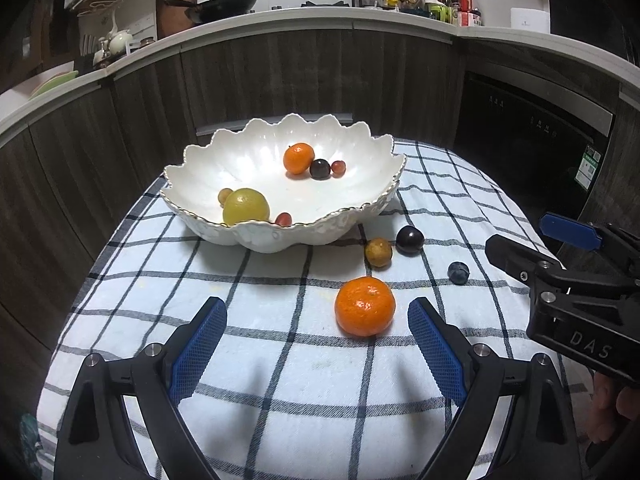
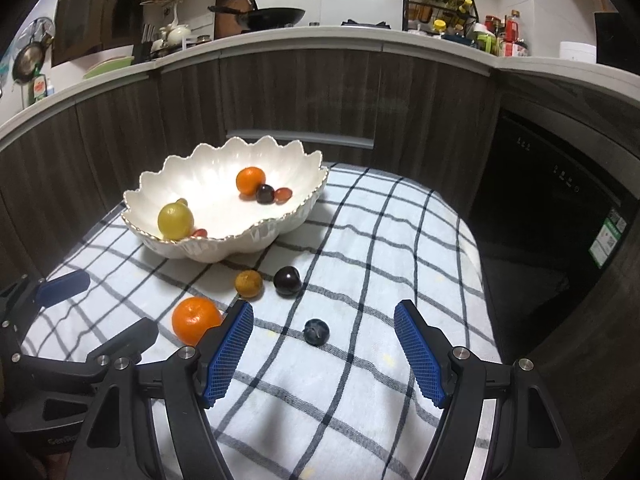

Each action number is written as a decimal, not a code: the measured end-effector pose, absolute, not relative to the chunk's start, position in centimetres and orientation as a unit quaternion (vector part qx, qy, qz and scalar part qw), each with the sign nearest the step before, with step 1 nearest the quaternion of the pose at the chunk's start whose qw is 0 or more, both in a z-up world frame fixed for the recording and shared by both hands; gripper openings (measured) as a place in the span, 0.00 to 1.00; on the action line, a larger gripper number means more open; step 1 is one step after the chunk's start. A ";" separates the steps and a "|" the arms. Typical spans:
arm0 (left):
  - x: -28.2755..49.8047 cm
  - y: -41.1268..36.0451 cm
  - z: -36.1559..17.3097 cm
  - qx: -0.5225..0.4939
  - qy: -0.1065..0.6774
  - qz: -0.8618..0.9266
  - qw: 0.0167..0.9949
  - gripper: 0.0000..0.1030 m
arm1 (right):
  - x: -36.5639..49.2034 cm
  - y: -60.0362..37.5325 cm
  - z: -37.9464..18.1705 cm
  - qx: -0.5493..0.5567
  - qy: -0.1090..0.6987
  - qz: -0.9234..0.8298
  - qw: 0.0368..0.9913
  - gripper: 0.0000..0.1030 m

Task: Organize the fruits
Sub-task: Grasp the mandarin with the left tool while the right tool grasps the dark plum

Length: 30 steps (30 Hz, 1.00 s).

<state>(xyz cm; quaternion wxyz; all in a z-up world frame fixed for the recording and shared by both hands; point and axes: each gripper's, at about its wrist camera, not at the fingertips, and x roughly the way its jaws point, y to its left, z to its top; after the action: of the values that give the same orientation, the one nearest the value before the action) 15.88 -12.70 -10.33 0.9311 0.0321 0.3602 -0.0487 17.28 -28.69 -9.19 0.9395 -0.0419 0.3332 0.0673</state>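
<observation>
The desk, under a blue-checked cloth, carries everything; ahead of both tongs sits the scalloped white bowl, already holding a yellow-green citrus, a small mandarin, a dark plum and a few grapes. Four fruits remain on the cloth; the large mandarin lies just ahead of the left tongs, nearer its right pad, untouched; the left tongs stands wide open and empty. Beyond it lie a brownish round fruit and a dark plum; smallest, a blueberry-like dark fruit sits just ahead of the right tongs, which stands open, holding nothing. The step appears to be approach; next, each tongs likely needs to straddle its fruit, close gently, then carry it to the bowl.
</observation>
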 end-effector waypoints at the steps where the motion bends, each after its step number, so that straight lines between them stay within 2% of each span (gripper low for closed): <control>1: 16.0 -12.8 -10.5 0.033 0.361 -0.049 0.931 0.90 | 17.4 -28.7 -9.3 -0.042 0.335 0.069 0.939 0.72; 14: 17.5 -14.5 -12.0 0.038 0.374 -0.049 0.925 0.89 | 20.3 -28.8 -11.2 -0.061 0.358 0.098 0.927 0.71; 27: 18.9 -15.2 -13.2 0.038 0.392 -0.048 0.918 0.75 | 22.5 -28.6 -12.3 -0.084 0.375 0.141 0.912 0.70; 30: 19.3 -15.2 -13.4 0.033 0.399 -0.043 0.915 0.72 | 23.3 -28.0 -12.4 -0.098 0.379 0.159 0.906 0.63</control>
<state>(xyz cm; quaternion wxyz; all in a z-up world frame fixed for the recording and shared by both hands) 19.25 -15.24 -13.40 0.9153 0.0335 0.3990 -0.0431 23.32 -28.05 -12.43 0.9065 -0.0979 0.3786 0.1592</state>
